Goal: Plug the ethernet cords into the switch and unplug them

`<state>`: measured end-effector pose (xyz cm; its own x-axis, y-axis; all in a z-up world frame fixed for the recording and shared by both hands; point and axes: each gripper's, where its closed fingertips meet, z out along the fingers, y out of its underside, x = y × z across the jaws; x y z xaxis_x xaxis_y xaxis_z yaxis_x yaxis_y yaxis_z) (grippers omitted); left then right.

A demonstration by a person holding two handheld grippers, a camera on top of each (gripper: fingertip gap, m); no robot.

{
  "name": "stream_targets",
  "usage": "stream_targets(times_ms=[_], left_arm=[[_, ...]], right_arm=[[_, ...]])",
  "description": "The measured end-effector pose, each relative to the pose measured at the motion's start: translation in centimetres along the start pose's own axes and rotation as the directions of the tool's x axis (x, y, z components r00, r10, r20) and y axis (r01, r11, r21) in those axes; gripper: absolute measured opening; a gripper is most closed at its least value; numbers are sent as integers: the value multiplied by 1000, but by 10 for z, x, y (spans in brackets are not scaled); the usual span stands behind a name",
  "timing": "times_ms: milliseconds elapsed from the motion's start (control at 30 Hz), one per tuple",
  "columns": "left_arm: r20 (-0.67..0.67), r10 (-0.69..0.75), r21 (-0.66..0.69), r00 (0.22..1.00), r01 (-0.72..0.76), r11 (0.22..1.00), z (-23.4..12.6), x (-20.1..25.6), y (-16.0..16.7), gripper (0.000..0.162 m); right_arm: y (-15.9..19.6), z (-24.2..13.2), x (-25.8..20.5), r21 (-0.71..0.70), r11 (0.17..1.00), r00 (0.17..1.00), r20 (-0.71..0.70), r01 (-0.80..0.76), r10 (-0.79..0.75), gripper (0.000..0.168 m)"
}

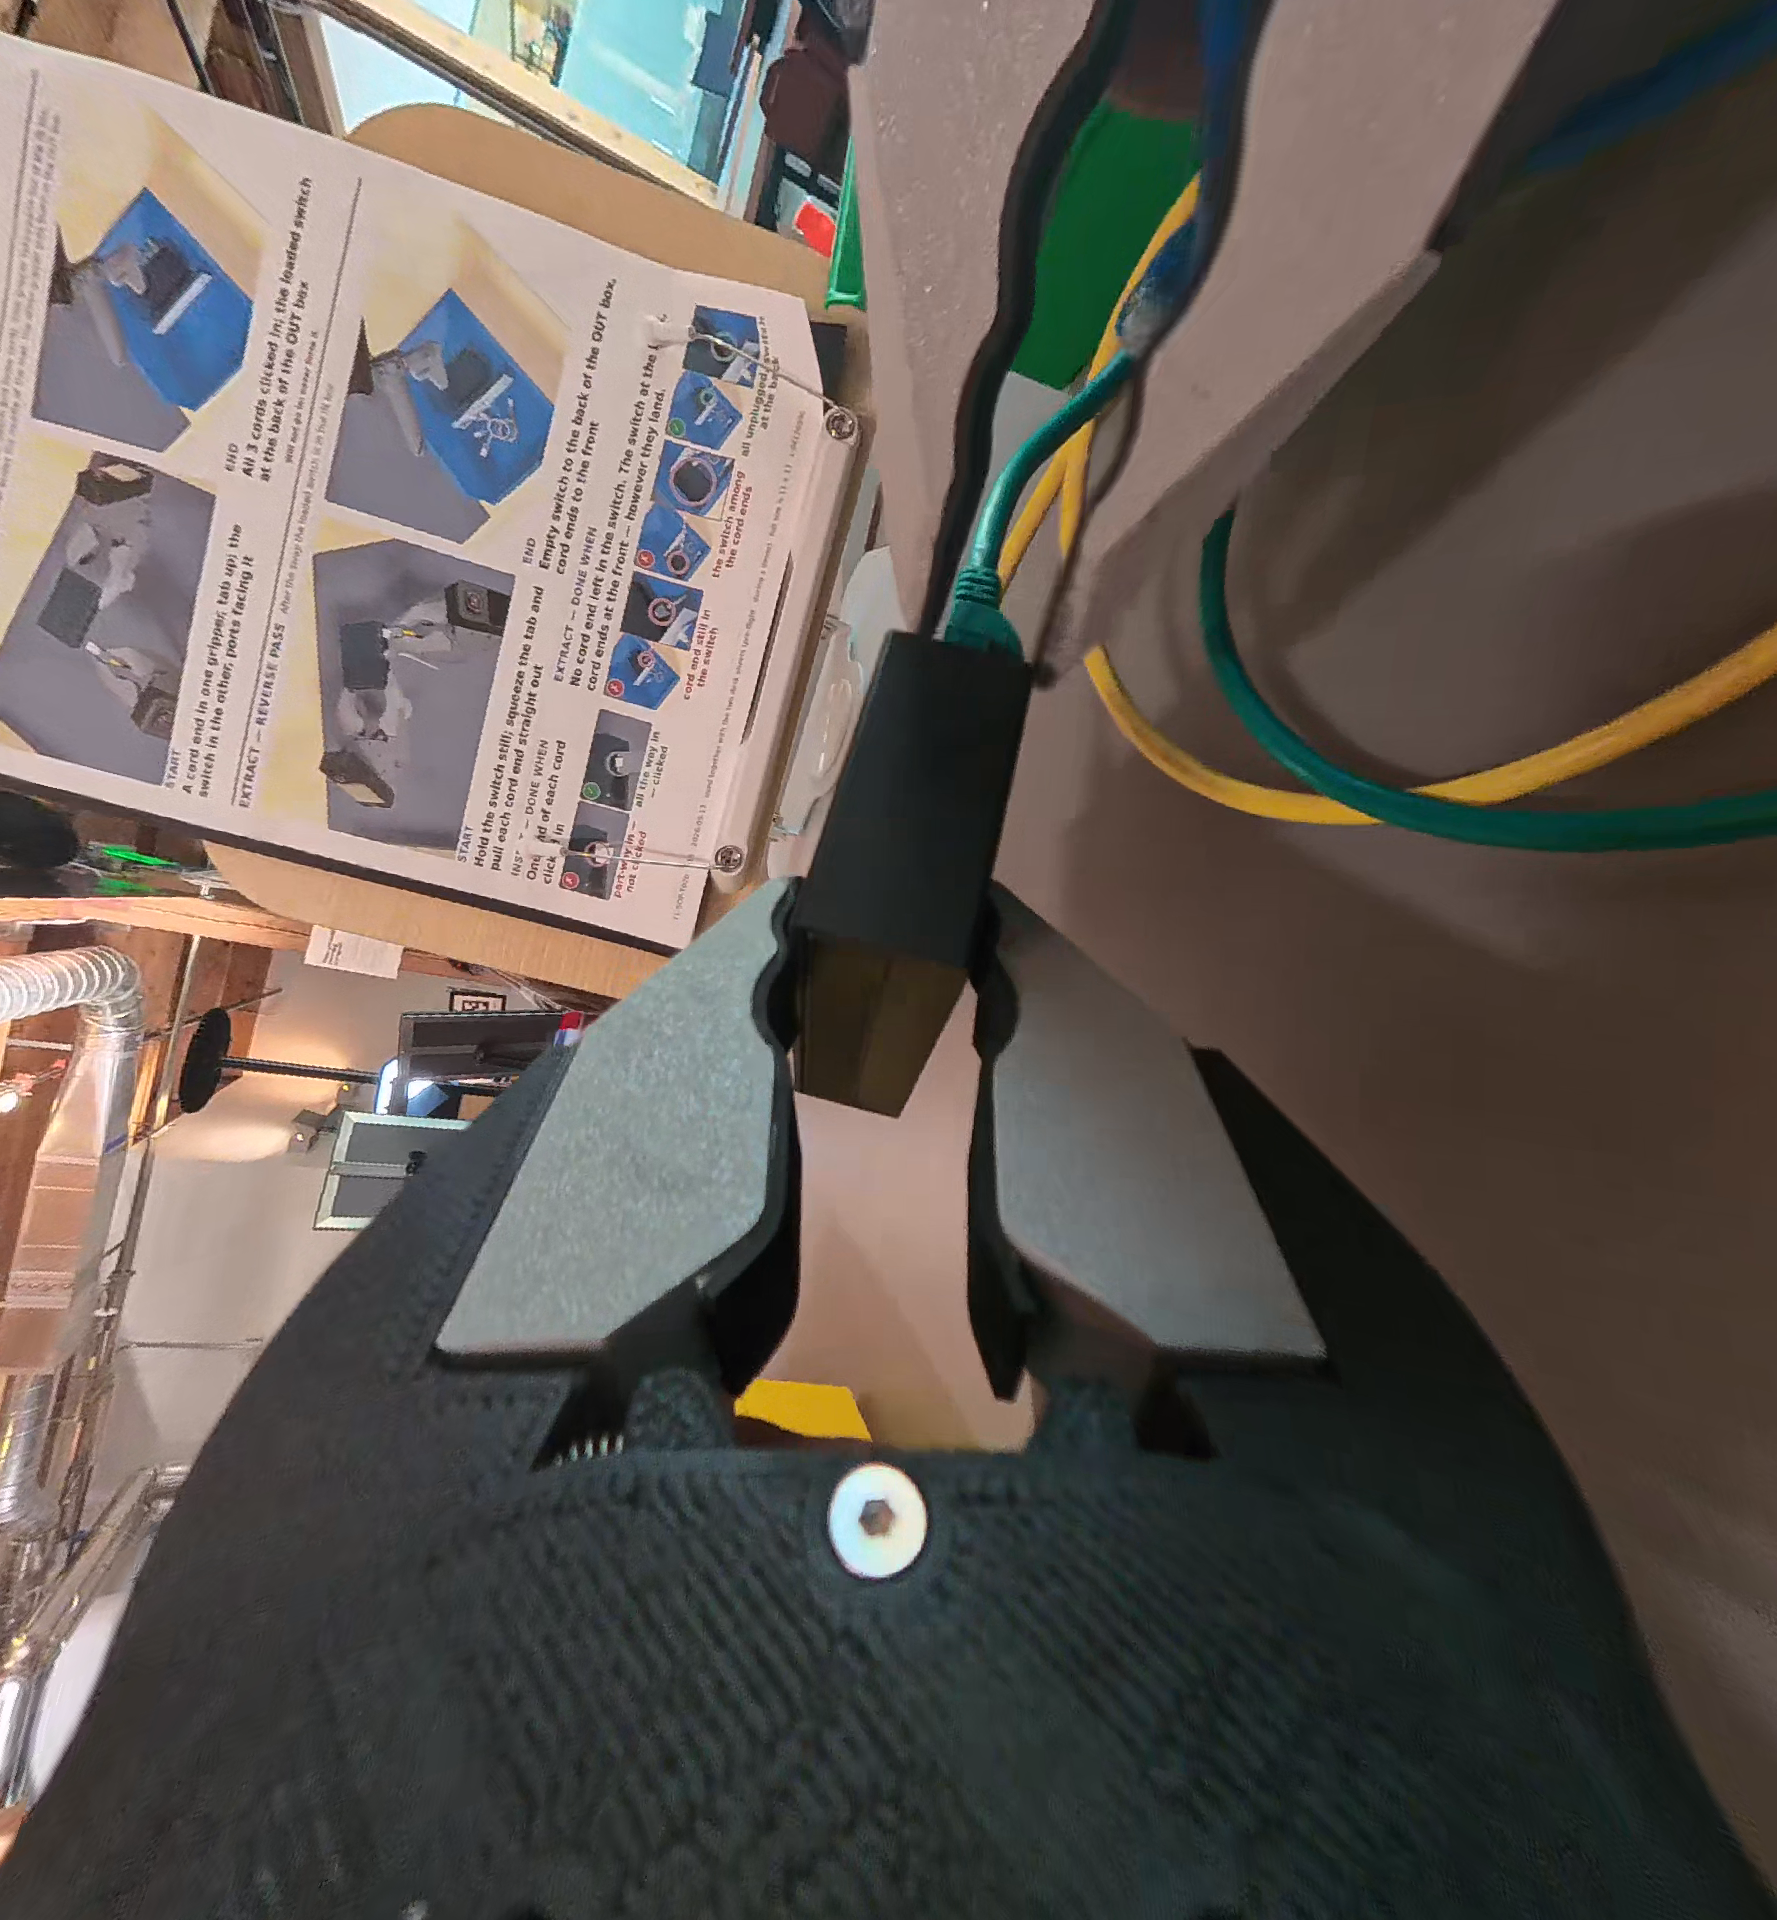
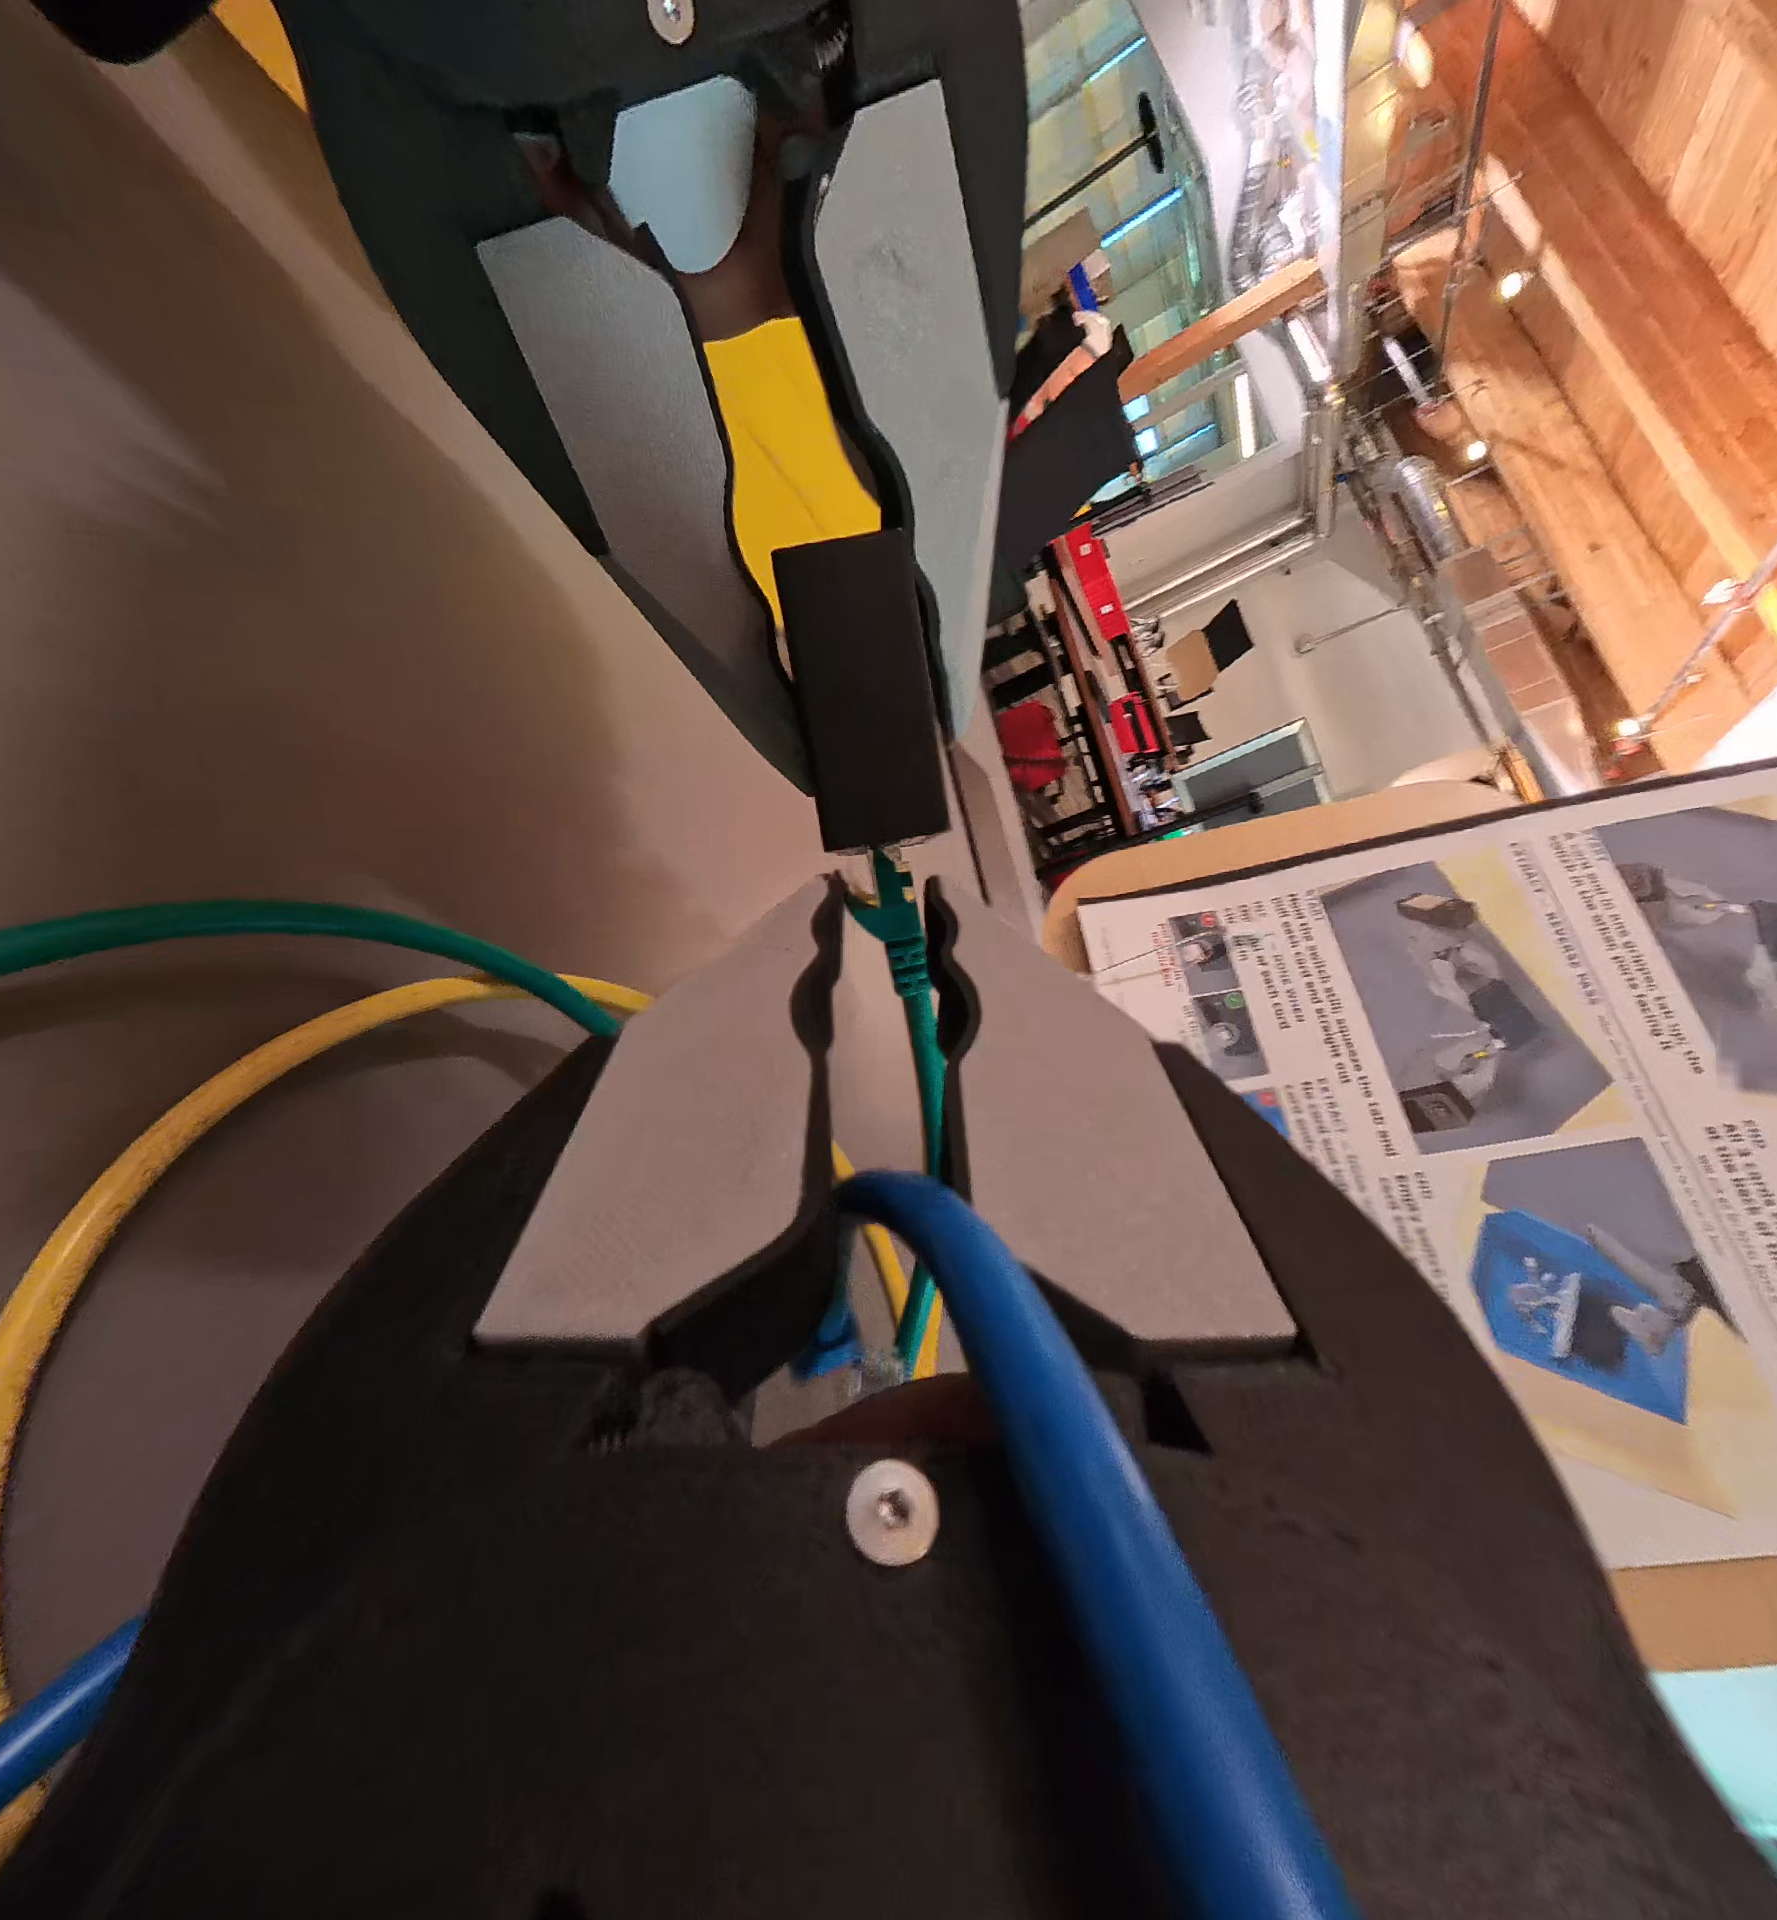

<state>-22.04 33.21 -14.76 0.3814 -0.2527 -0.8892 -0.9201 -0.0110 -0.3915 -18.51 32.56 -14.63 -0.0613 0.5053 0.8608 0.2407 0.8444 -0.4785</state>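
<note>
My left gripper (image 1: 889, 925) is shut on the black switch (image 1: 915, 779), gripping its near end. In the right wrist view the switch (image 2: 863, 686) hangs between the left gripper's grey fingers (image 2: 603, 436). My right gripper (image 2: 884, 894) is closed around the plug of the green cord (image 2: 899, 935), right at the switch's port face. The plug's clear tip is at the port mouth; I cannot tell how deep it sits. In the left wrist view the green plug (image 1: 977, 613) meets the switch's far end. A blue cord (image 2: 1071, 1455) drapes over my right gripper's body.
A yellow cord (image 2: 136, 1164) and the green cord's slack (image 1: 1486, 821) loop over the grey table (image 1: 1486, 1247). A printed instruction sheet (image 1: 344, 520) on a cardboard stand (image 2: 1227, 842) stands close beside the grippers.
</note>
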Motion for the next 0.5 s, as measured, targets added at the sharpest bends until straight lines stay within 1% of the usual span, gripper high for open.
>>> stream_targets(times_ms=[67, 133, 200, 233, 333, 400, 500], left_arm=[[-9, 9, 5, 1000, -8, 1000, 0, 2, -4, 29], [-35, 27, 9, 999, -27, 1000, 1, 8, -9, 29], [-54, 52, 9, 997, -52, 999, 3, 15, -14, 28], [-63, 55, 9, 996, -55, 998, 4, 17, -16, 28], [-75, 53, -16, 996, -55, 998, 8, 20, -12, 28], [-87, 40, -88, 995, -48, 995, 10, 22, -8, 29], [-41, 180, -192, 983, -185, 964, 7, 19, -12, 30]], right_arm=[[4, 3, -3, -21, 1000, 1000, 7, 1, 0, 26], [1, 6, -3, -24, 1000, 1000, -14, 18, -18, 32], [-8, 7, -5, 10, 999, 999, -23, 38, -38, 32], [-11, 7, -9, 17, 998, 998, -15, 55, -55, 27], [-6, 10, -13, -18, 998, 998, 16, 63, -63, 23], [-3, 12, -14, -53, 996, 998, 26, 66, -64, 23], [-3, 13, -15, -68, 993, 996, 18, 93, -92, 23]])
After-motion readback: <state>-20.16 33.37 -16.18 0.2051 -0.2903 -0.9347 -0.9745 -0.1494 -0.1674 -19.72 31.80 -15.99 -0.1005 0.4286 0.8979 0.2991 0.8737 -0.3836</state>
